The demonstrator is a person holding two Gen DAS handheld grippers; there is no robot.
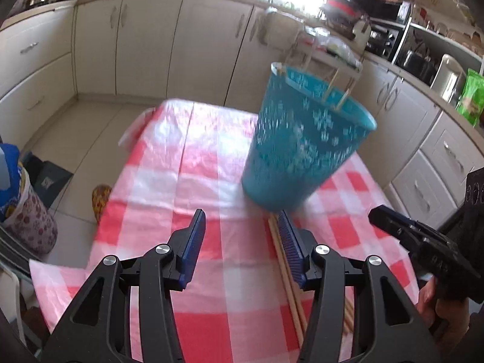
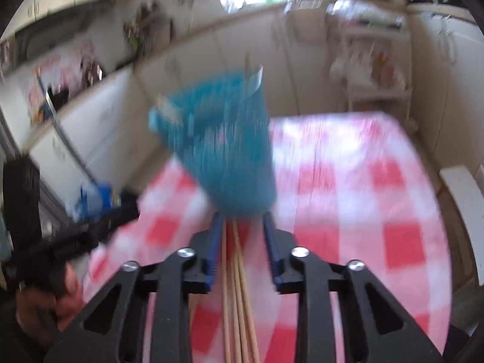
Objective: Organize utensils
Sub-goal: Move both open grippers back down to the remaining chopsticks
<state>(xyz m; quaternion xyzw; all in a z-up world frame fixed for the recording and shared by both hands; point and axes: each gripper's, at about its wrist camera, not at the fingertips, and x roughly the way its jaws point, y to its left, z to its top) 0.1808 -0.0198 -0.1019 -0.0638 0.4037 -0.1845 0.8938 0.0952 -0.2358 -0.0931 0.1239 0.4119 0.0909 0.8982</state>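
Observation:
A blue perforated plastic basket point(image 1: 305, 139) stands on the red-and-white checked tablecloth point(image 1: 193, 181), with a few wooden chopsticks point(image 1: 332, 87) sticking out of its top. More wooden chopsticks point(image 1: 287, 278) lie on the cloth in front of the basket, beside my left gripper's right finger. My left gripper point(image 1: 242, 220) is open and empty, just short of the basket. In the blurred right wrist view the basket point(image 2: 224, 151) is straight ahead, and my right gripper point(image 2: 242, 220) is open with several chopsticks point(image 2: 239, 296) lying between its fingers on the cloth point(image 2: 363, 199).
The right gripper body and hand point(image 1: 429, 254) show at the right of the left view. White kitchen cabinets point(image 1: 145, 45) ring the table. A patterned container point(image 1: 27, 211) stands on the floor at left. A cluttered counter point(image 1: 423, 54) is at right.

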